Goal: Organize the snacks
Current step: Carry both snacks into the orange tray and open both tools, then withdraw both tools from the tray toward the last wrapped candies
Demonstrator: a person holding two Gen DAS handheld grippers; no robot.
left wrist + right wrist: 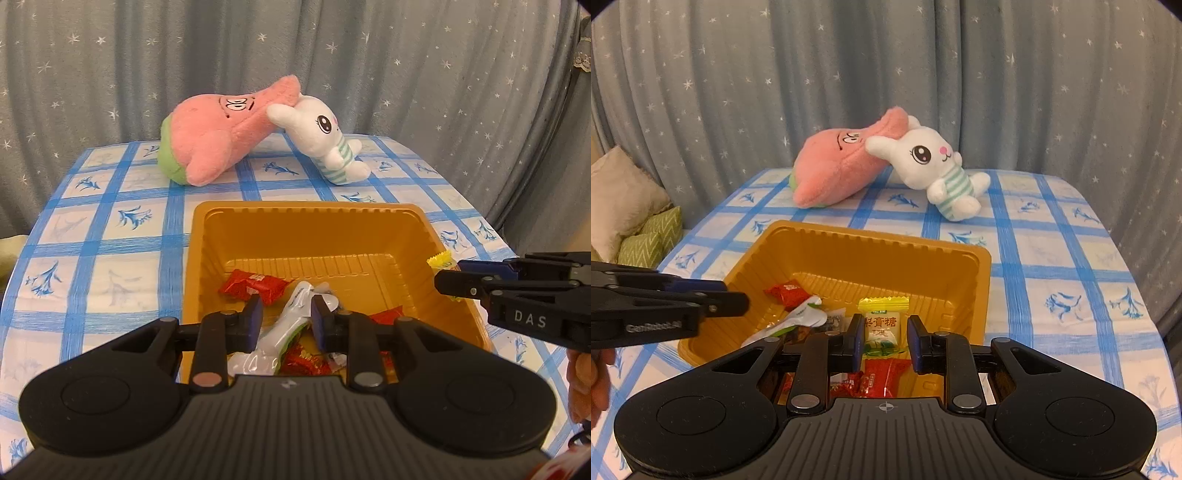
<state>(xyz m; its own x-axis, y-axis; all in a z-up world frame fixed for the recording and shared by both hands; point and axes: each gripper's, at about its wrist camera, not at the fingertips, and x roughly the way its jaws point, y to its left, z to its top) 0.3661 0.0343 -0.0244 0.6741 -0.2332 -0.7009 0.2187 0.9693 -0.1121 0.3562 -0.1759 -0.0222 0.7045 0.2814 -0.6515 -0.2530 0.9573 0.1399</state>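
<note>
A golden plastic tray (314,229) (871,254) sits on the checked tablecloth and holds several wrapped snacks. My left gripper (286,317) hovers over its near edge with jaws apart around a white and green packet (291,317); contact is unclear. A red packet (255,286) lies behind it. My right gripper (882,336) is over the tray's near right side, jaws apart either side of a yellow and white candy (882,325). In the left wrist view the right gripper (454,282) shows with the yellow wrapper (439,258) at its tip.
A pink star plush (221,129) (842,166) and a white rabbit plush (325,136) (934,166) lie at the table's far side. A grey starred curtain (960,74) hangs behind. Cushions (635,221) sit left of the table.
</note>
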